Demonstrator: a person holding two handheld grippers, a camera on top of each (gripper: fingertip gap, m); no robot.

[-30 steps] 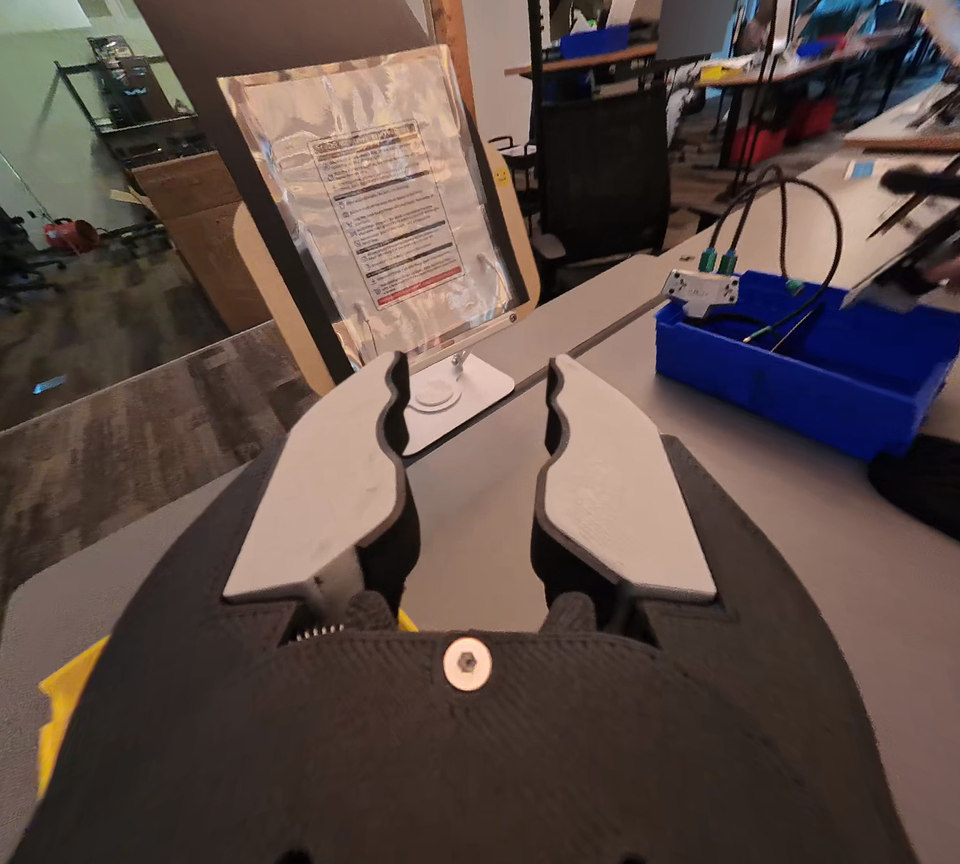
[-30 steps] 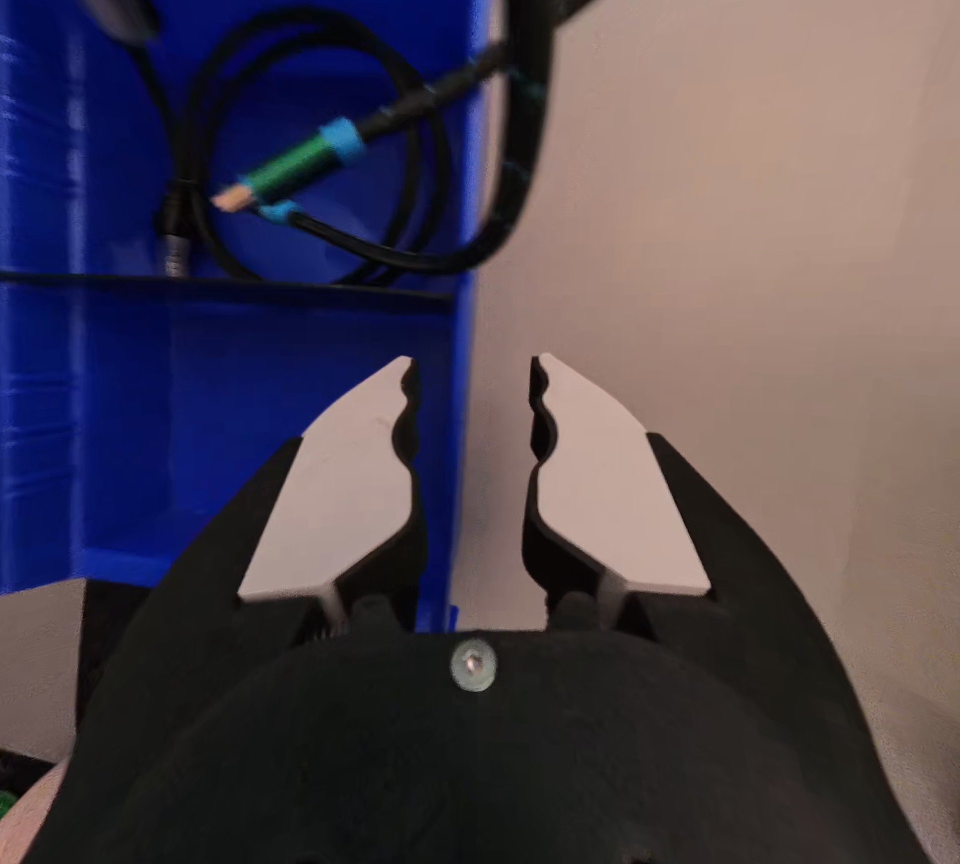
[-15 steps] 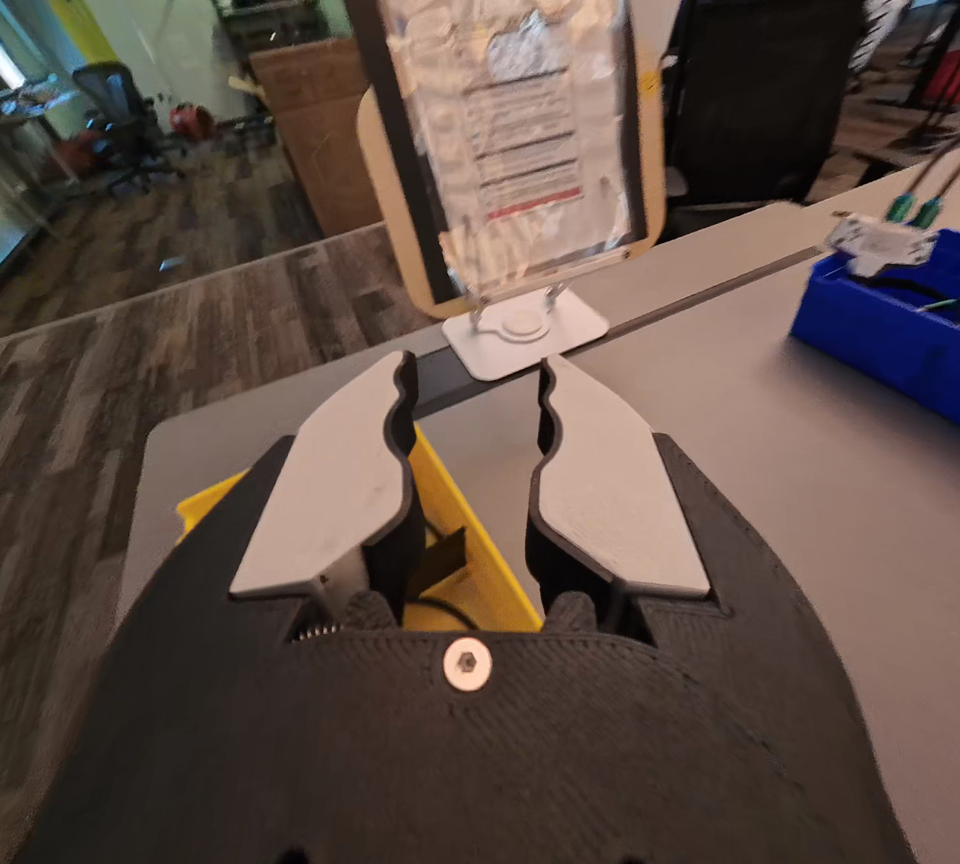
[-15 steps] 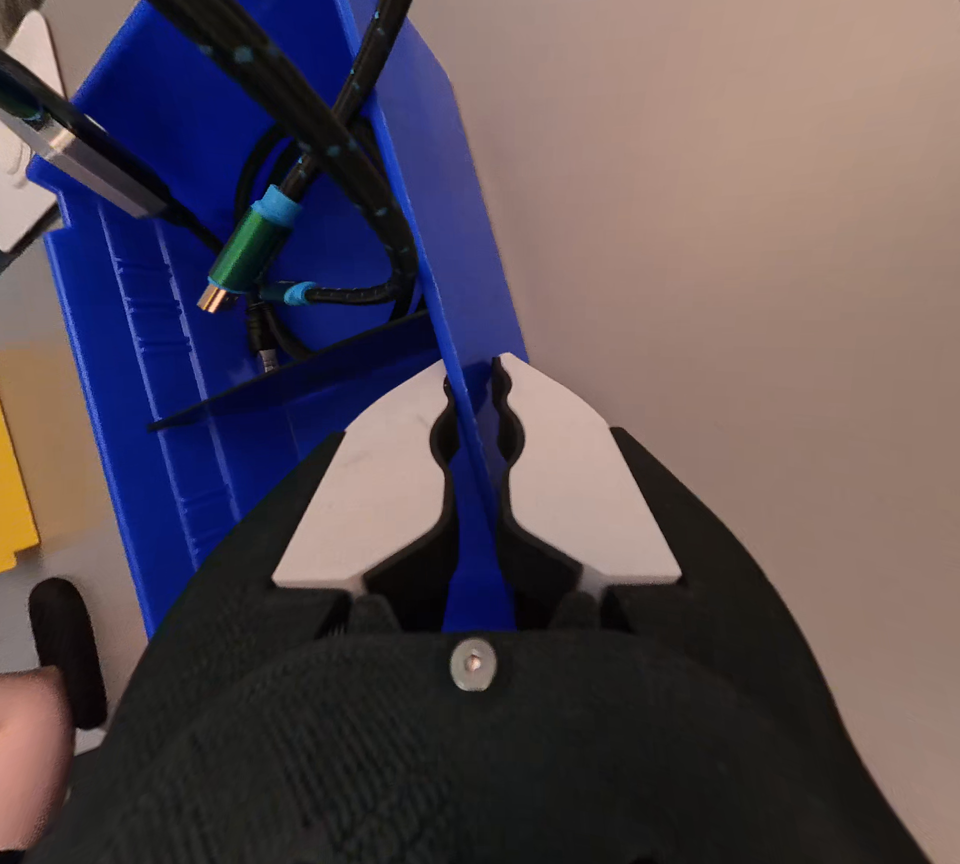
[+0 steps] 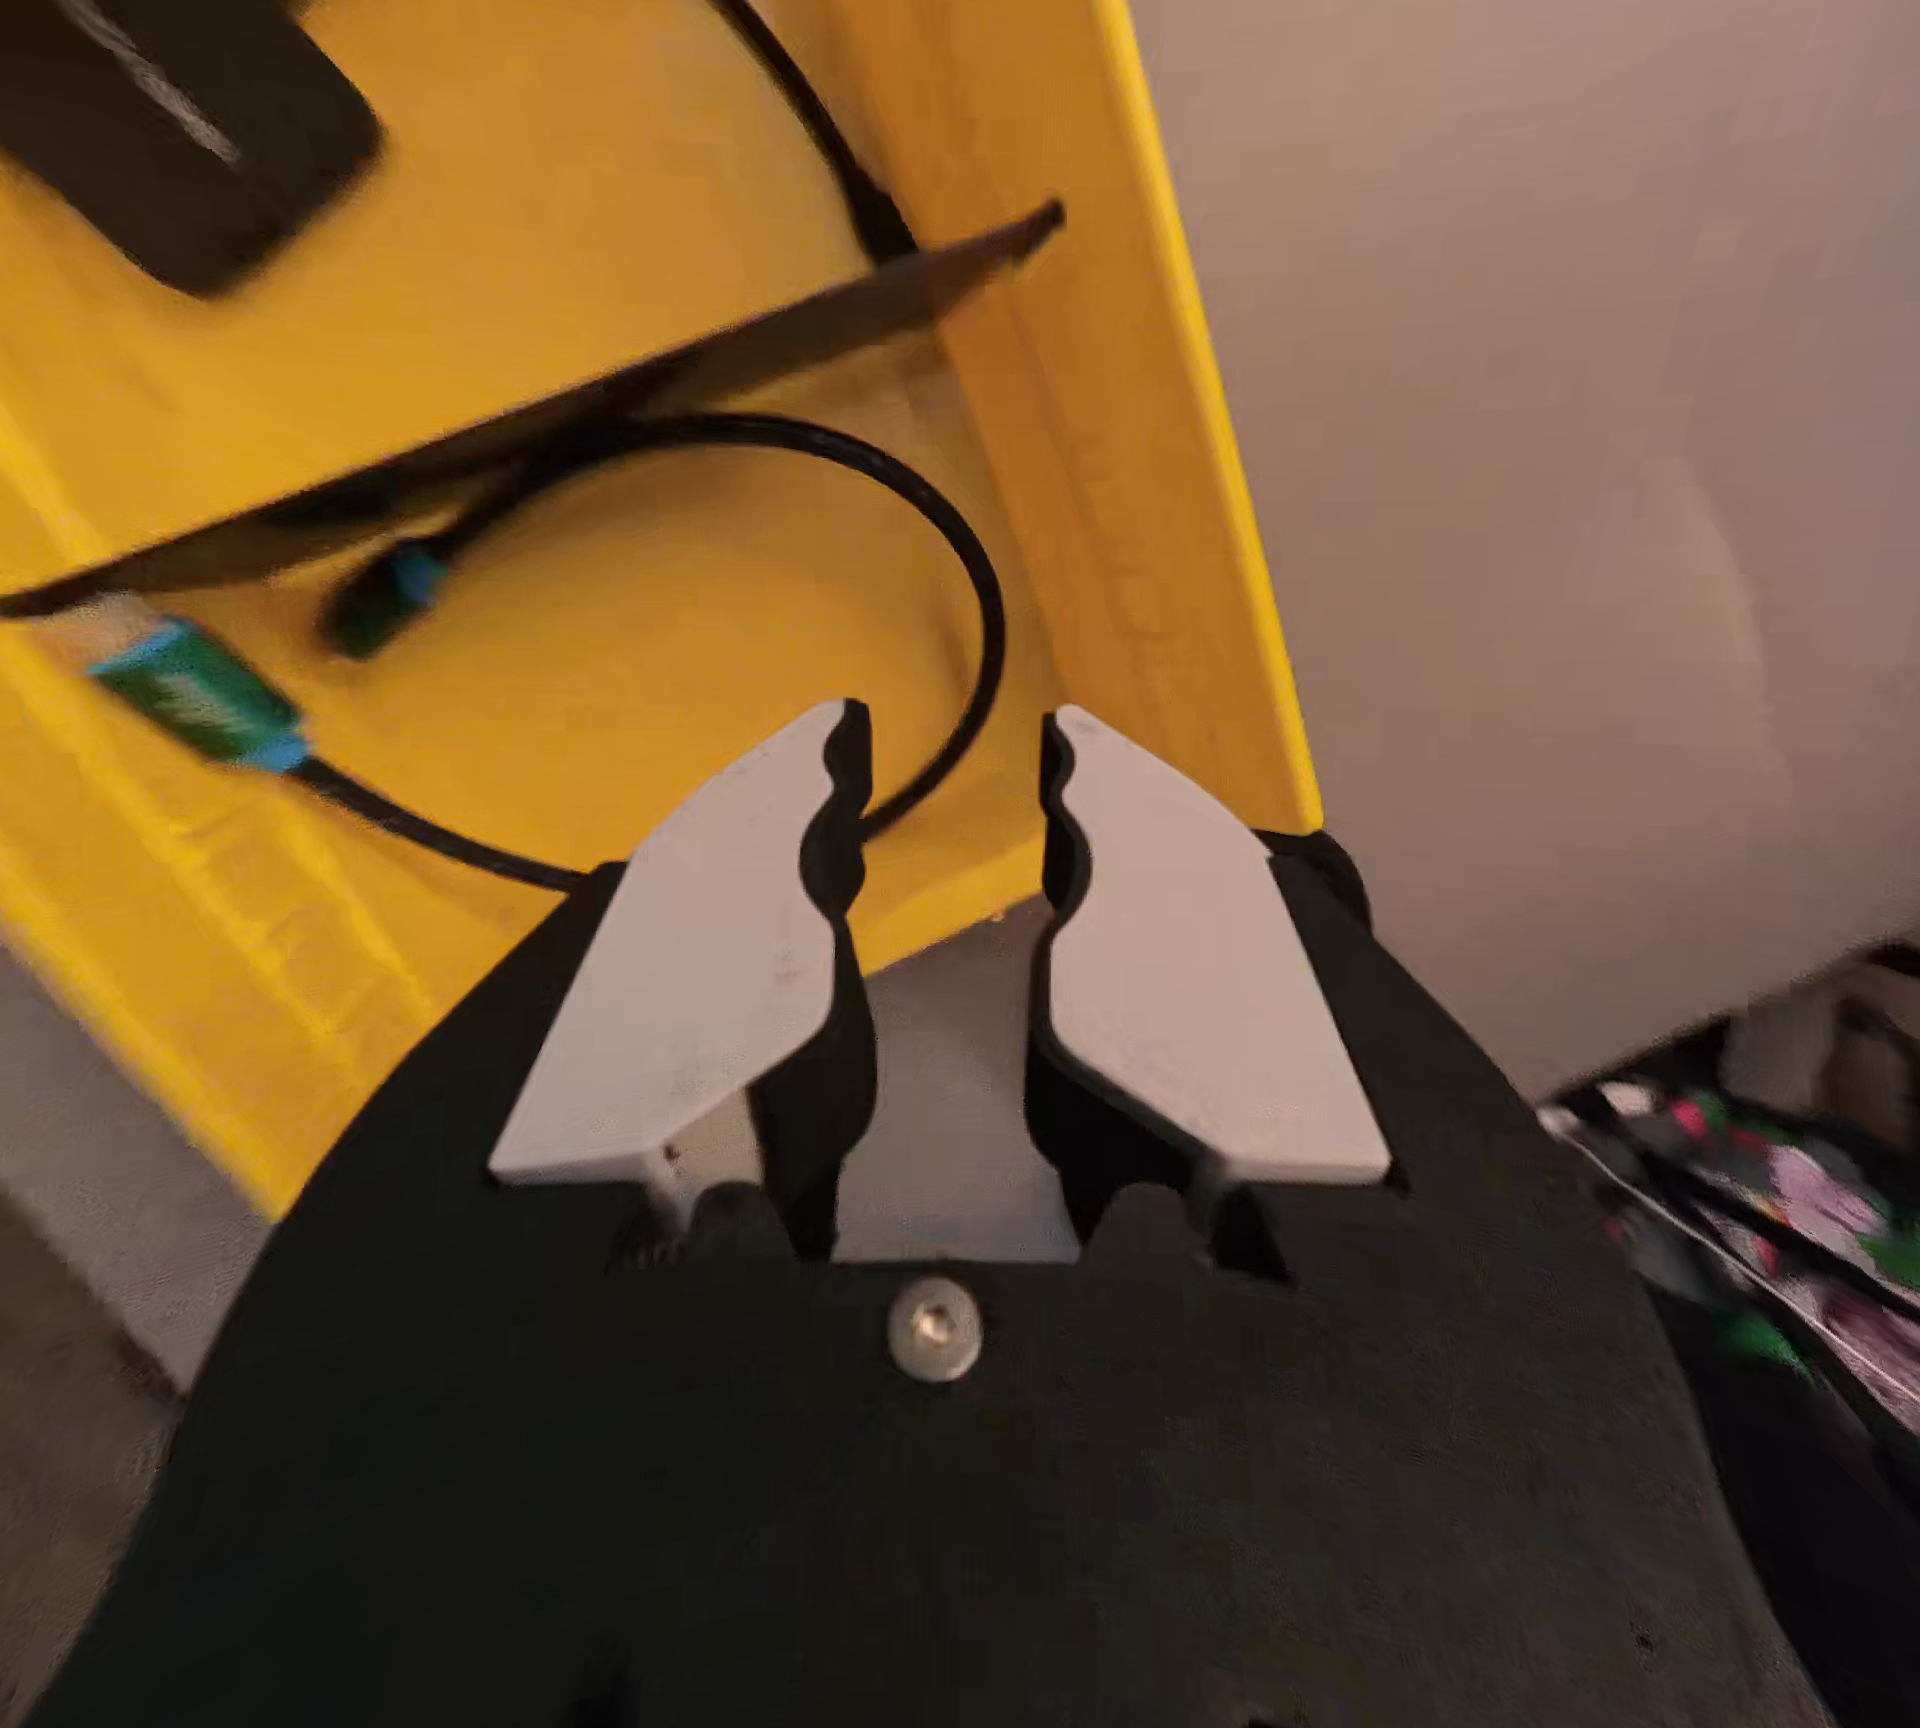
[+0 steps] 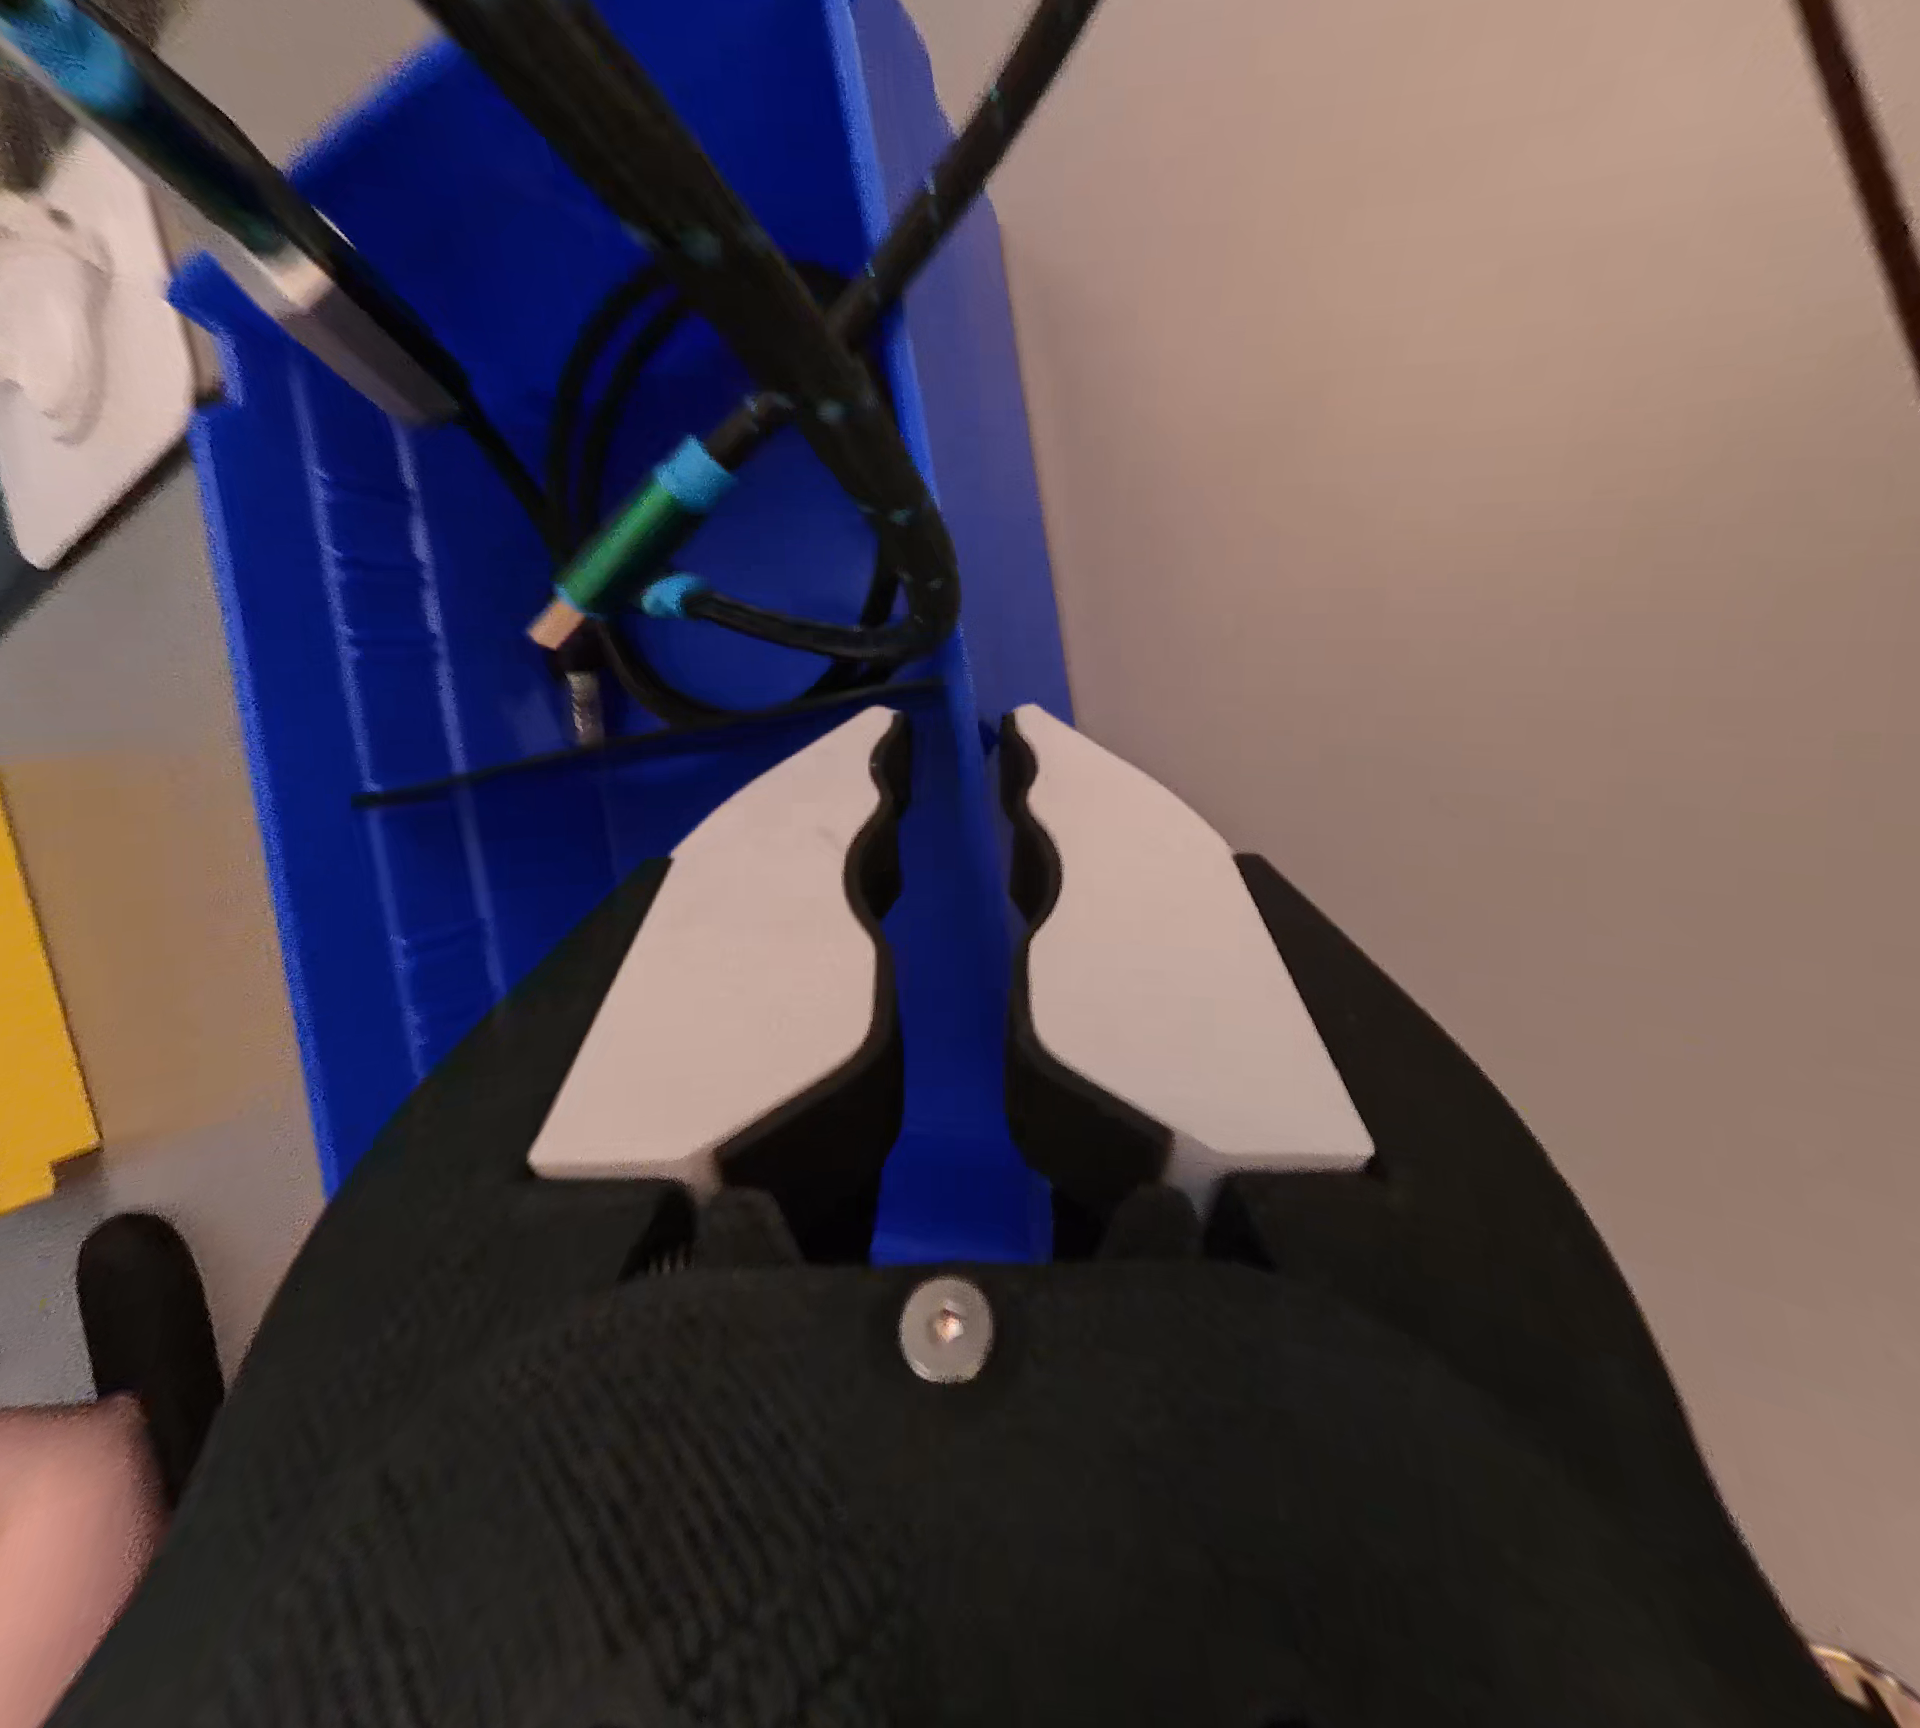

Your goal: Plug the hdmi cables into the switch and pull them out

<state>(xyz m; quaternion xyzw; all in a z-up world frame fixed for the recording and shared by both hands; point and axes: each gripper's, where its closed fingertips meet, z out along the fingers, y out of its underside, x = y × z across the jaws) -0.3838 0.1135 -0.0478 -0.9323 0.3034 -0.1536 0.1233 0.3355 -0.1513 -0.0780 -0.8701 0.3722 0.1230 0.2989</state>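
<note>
The left gripper [image 5: 951,717] is showing a black ribbed printed body, one silver hex screw at its centre and two pale grey fingers [image 5: 707,940] with wavy black inner edges; the right gripper [image 6: 951,728] is looking identical in build

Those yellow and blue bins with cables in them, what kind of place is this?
Probably a workbench in a lab or workshop, though little of the room shows. A yellow bin and a blue bin, each with a divider, hold cables with green plugs on a plain grey table.
</note>
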